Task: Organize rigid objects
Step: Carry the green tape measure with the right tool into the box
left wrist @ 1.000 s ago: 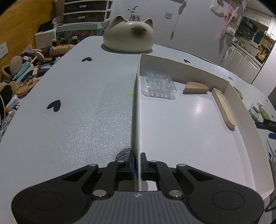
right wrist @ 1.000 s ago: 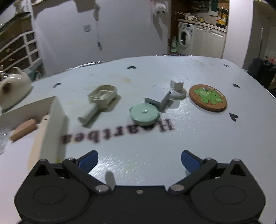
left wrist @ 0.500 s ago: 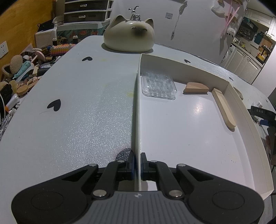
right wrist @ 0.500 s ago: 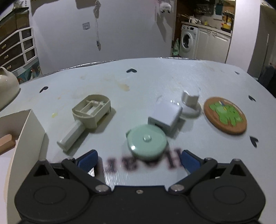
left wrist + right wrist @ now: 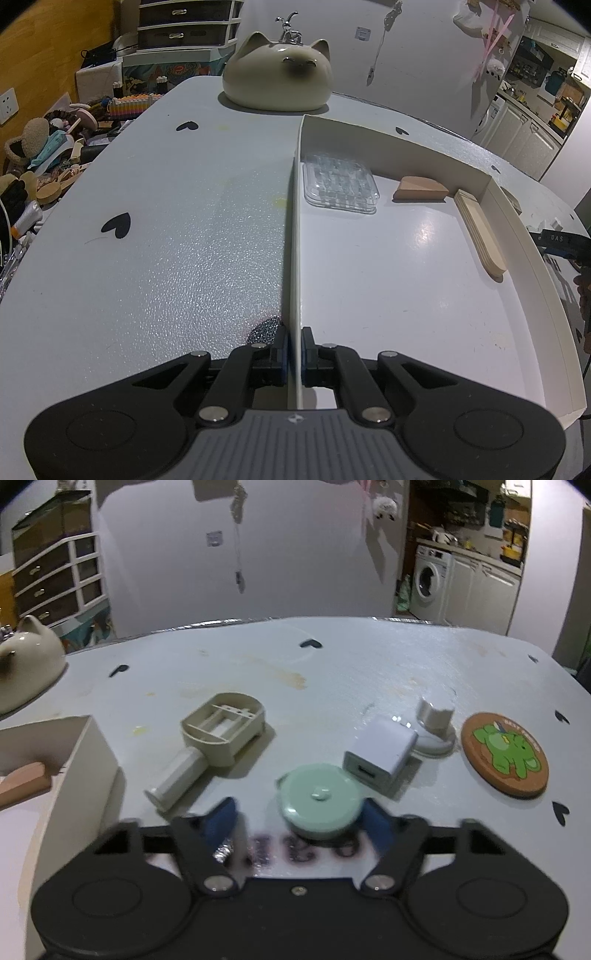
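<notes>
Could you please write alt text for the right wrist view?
The right gripper, jaws closing, straddles a mint-green round case on the grey table. Behind lie a white charger, beige holder, frog coaster and, left, a white tray.

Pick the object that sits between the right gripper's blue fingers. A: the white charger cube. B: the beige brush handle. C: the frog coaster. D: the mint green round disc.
D: the mint green round disc lies between the right gripper's blue fingers, whose jaws have just been closing; the charger, coaster and brush lie farther off.
</notes>
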`<control>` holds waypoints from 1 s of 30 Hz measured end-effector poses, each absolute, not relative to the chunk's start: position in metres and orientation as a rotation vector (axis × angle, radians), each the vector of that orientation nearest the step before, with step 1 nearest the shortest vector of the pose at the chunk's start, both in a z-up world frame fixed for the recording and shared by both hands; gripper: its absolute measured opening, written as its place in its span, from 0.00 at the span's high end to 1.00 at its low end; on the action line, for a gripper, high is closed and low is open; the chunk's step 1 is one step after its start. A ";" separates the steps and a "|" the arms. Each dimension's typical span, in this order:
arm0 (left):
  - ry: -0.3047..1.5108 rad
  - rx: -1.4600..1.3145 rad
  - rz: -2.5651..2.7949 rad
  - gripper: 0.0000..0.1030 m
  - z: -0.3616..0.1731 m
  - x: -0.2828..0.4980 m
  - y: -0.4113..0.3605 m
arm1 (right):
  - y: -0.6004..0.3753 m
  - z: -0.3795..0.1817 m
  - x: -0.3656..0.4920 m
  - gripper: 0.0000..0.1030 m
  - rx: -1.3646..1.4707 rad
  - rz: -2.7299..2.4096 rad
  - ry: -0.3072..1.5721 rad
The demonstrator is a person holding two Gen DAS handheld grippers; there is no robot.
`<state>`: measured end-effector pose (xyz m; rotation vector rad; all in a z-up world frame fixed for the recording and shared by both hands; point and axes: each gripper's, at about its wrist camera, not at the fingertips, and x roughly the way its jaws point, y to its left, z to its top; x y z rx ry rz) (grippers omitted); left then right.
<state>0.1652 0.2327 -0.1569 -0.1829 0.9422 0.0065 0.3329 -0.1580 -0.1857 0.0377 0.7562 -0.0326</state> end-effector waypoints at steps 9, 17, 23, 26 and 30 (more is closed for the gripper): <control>0.942 -0.181 0.007 0.94 -0.157 0.165 0.233 | -0.156 -0.184 0.328 0.53 0.040 -0.031 0.764; 0.942 -0.182 0.007 0.94 -0.157 0.166 0.233 | -0.152 -0.176 0.311 0.53 0.077 -0.021 0.756; 0.942 -0.182 0.007 0.94 -0.157 0.166 0.233 | -0.141 -0.143 0.297 0.53 0.115 0.032 0.663; 0.941 -0.184 0.007 0.94 -0.157 0.165 0.233 | -0.129 -0.123 0.294 0.53 0.127 0.087 0.627; 0.941 -0.186 0.007 0.94 -0.157 0.166 0.232 | -0.101 -0.105 0.292 0.53 0.118 0.188 0.621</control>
